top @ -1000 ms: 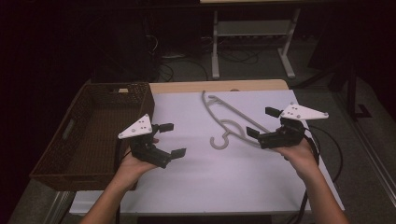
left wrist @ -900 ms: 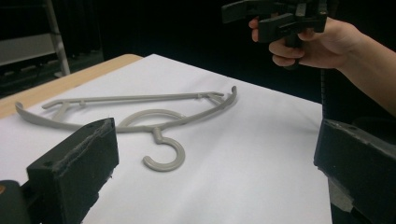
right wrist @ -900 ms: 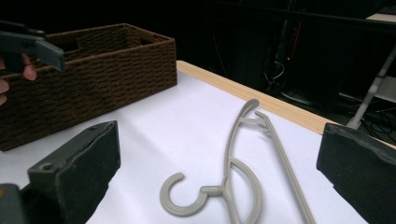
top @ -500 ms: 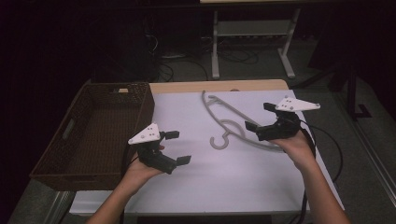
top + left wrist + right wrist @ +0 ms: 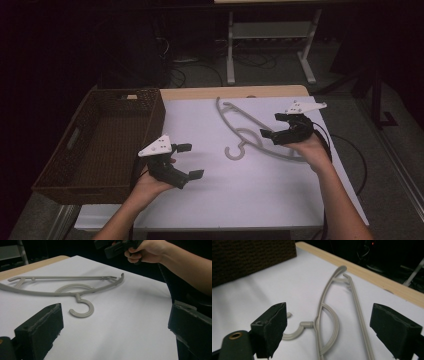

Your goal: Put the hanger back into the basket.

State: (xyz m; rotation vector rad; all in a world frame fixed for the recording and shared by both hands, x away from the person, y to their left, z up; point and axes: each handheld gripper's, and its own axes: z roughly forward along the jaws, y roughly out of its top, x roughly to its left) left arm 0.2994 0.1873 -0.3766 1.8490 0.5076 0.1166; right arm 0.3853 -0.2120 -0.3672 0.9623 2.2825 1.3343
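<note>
Grey plastic clothes hanger lying flat on the white-covered table, right gripper above it.

In the high view the hanger sits centre-right of the frame; the right gripper's jaws have just been closing, yet still stand apart over the hanger's arm without pressing on it. The left gripper, lower centre-left, is released and holds nothing. The dark brown woven basket at the left edge has nothing inside.
</note>
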